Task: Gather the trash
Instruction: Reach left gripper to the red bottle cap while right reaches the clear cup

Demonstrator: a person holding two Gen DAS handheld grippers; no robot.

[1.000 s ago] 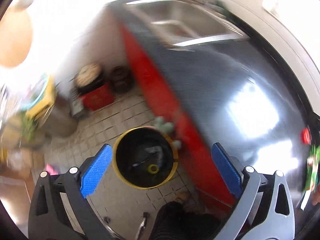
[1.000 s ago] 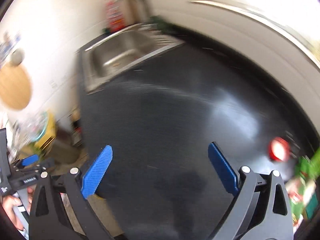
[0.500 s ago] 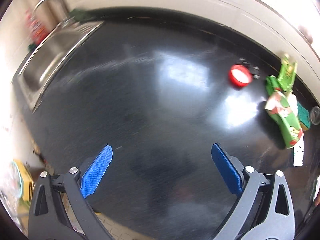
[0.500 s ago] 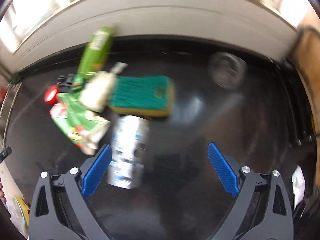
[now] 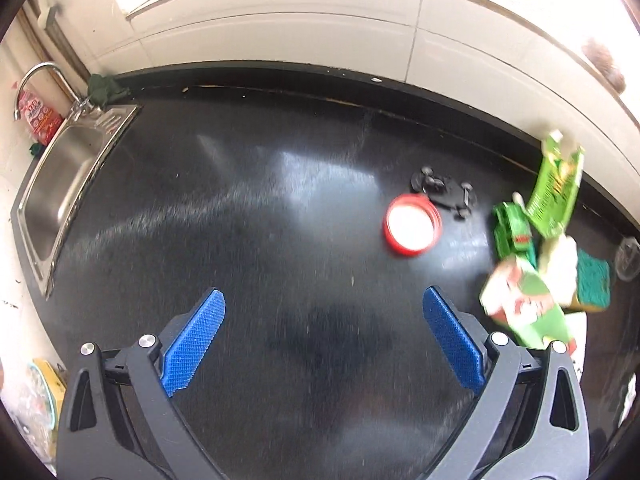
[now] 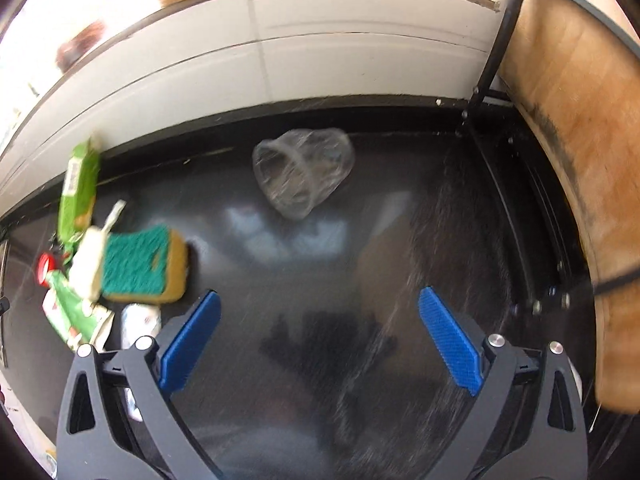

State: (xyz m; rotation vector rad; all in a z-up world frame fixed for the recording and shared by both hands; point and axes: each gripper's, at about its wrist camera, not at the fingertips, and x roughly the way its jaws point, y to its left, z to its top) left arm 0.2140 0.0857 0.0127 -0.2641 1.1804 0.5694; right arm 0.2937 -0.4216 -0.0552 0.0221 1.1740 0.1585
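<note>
My left gripper (image 5: 324,338) is open and empty over the black countertop (image 5: 240,208). A red lid (image 5: 413,231) lies ahead to the right, with a black toy car (image 5: 446,194), a green carton (image 5: 556,196) and a crumpled green-and-red wrapper (image 5: 528,310) further right. My right gripper (image 6: 318,334) is open and empty. A clear plastic cup (image 6: 304,170) lies on its side ahead of it. A green-and-yellow sponge (image 6: 146,266), a green carton (image 6: 78,192), a wrapper (image 6: 72,312) and a silver packet (image 6: 140,320) lie to its left.
A steel sink (image 5: 64,184) with a tap is set in the counter at the far left. A white tiled wall (image 5: 320,36) runs along the back. A wooden board in a black wire rack (image 6: 568,128) stands at the right end of the counter.
The left gripper swung from over the floor bin up to the counter and moved toward the red lid. The right gripper swept right past the sponge and packet to face the plastic cup.
</note>
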